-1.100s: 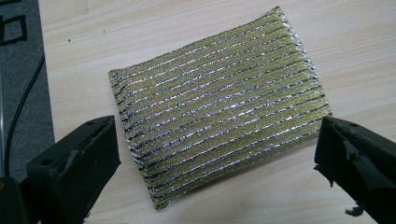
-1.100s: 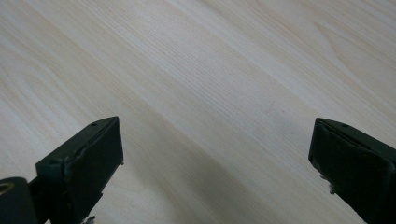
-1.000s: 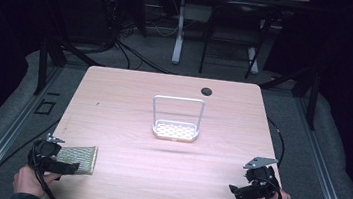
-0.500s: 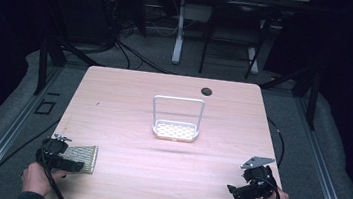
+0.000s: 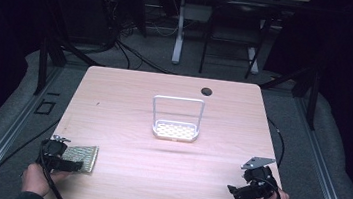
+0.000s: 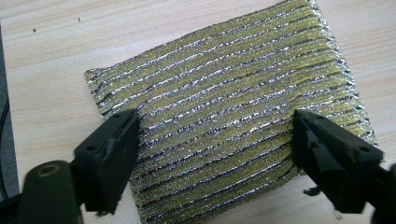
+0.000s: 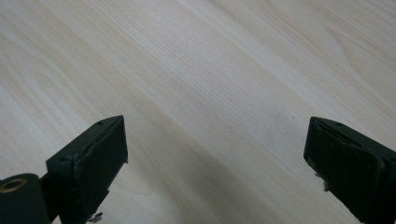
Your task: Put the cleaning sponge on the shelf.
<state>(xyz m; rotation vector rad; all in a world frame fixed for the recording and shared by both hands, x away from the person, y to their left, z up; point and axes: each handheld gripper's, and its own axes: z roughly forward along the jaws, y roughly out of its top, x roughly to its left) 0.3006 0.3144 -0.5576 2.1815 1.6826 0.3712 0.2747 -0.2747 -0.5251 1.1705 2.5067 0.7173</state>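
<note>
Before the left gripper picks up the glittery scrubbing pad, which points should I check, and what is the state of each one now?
1. Scrubbing pad lies flat on the table: ok.
2. Left gripper is over the pad, one jaw at each side: ok.
3. Jaws have just been closing, but a firm hold on the pad: cannot tell.
4. White rack stands far from the pad: ok.
5. Right gripper is open over bare wood, out of the way: ok.
</note>
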